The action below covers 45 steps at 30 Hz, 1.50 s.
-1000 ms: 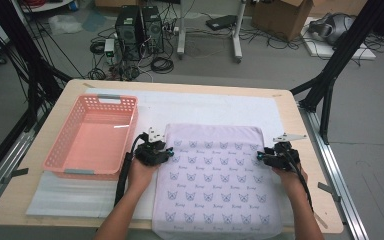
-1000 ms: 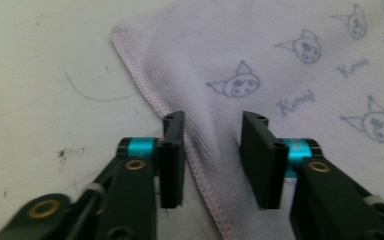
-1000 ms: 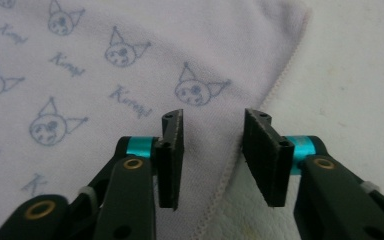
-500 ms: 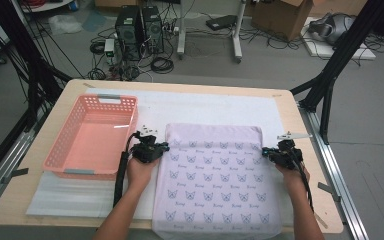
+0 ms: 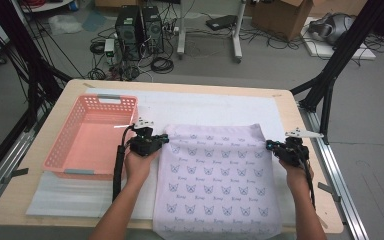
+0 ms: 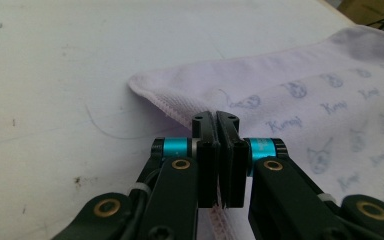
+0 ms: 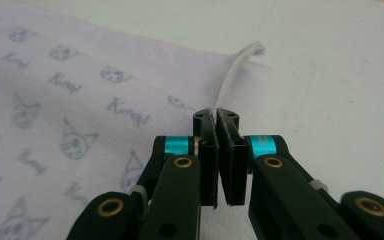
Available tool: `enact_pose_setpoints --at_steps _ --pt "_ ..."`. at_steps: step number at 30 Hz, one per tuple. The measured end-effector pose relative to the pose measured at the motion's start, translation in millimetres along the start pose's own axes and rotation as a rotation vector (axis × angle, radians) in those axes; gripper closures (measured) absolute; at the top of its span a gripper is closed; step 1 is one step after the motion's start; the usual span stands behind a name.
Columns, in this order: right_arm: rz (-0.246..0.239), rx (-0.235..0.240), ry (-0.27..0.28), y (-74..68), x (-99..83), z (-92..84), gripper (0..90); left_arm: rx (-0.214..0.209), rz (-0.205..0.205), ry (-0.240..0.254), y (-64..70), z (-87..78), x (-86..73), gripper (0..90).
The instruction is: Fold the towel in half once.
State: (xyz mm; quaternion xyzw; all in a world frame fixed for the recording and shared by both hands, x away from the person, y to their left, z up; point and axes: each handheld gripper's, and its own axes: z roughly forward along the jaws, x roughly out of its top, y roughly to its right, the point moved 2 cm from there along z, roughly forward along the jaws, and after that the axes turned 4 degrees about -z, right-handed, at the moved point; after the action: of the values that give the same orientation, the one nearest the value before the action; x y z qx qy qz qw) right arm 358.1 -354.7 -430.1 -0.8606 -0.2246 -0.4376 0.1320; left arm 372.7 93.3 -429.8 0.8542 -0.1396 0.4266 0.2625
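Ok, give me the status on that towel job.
Done: the towel lies spread flat on the table. In hand: the left gripper and right gripper are each shut on a far-corner edge. Left: no fold made yet, and the pink basket holds nothing.
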Motion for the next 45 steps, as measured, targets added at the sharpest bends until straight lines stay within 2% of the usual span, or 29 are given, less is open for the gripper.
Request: enact_pose_setpoints --at_steps 3,5,15,20,24,27,28,29,30,31,32,35,37,39,41,42,43,45 --pt "-0.032 0.006 -0.004 -4.6 -2.7 -9.8 87.6 -0.024 0.012 -0.016 4.4 -8.9 -6.6 86.9" --pt "-0.028 0.026 0.014 -6.3 -6.0 -16.9 87.5 -0.034 0.027 -0.030 6.8 -14.0 -10.2 86.9" --pt "-0.041 0.086 0.036 -25.3 -20.7 -49.3 87.3 -0.105 0.041 0.006 16.2 -44.6 -29.9 86.8" --pt "-0.050 0.094 0.030 -36.4 -32.8 -59.1 87.2 -0.122 0.078 -0.001 23.6 -56.1 -47.2 86.6" --pt "-0.058 0.099 0.019 -45.4 -47.5 -65.0 87.1 -0.135 0.083 -0.004 27.9 -62.4 -61.7 86.3" --pt "-0.054 0.092 -0.013 -49.0 -58.2 -67.3 86.4 -0.144 0.083 -0.028 28.3 -63.4 -73.7 85.6" --pt "-0.049 0.093 -0.023 -49.1 -59.6 -67.6 85.9 -0.147 0.076 -0.034 28.5 -62.5 -76.7 83.5" --pt "-0.039 0.095 -0.034 -49.1 -60.7 -67.2 83.0 -0.137 0.073 -0.039 28.5 -61.4 -77.6 74.7" --pt "-0.040 0.085 -0.045 -49.5 -60.8 -66.6 76.3 -0.123 0.065 -0.042 27.9 -60.4 -76.9 63.1" --pt "-0.035 0.068 -0.047 -49.5 -60.1 -66.5 65.9 -0.116 0.059 -0.035 27.0 -59.7 -75.3 54.0" --pt "-0.010 0.060 -0.041 -49.2 -58.7 -66.5 61.2 -0.115 0.045 -0.024 26.3 -59.1 -72.9 50.2" --pt "0.008 0.044 -0.019 -47.5 -52.2 -65.2 53.4 -0.114 0.015 -0.006 21.2 -54.3 -62.5 45.1" --pt "0.004 0.029 -0.031 -47.0 -46.2 -58.6 51.1 -0.108 -0.006 -0.027 17.9 -45.9 -55.8 44.8" --pt "-0.008 0.009 -0.080 -45.9 -40.7 -44.9 48.3 -0.110 -0.019 -0.041 15.9 -35.0 -52.1 43.7" --pt "-0.013 0.000 -0.119 -43.8 -37.7 -31.8 50.3 -0.106 -0.039 -0.066 13.7 -25.2 -52.7 46.6" --pt "-0.012 0.003 -0.130 -43.2 -37.0 -27.5 54.9 -0.103 -0.050 -0.097 12.0 -19.9 -54.2 49.0" --pt "-0.019 0.010 -0.150 -42.4 -36.3 -22.0 63.4 -0.100 -0.053 -0.110 11.8 -17.4 -55.5 54.5" --pt "-0.035 0.028 -0.167 -42.4 -36.5 -18.2 80.6 -0.089 -0.021 -0.134 14.0 -15.5 -58.3 73.1"
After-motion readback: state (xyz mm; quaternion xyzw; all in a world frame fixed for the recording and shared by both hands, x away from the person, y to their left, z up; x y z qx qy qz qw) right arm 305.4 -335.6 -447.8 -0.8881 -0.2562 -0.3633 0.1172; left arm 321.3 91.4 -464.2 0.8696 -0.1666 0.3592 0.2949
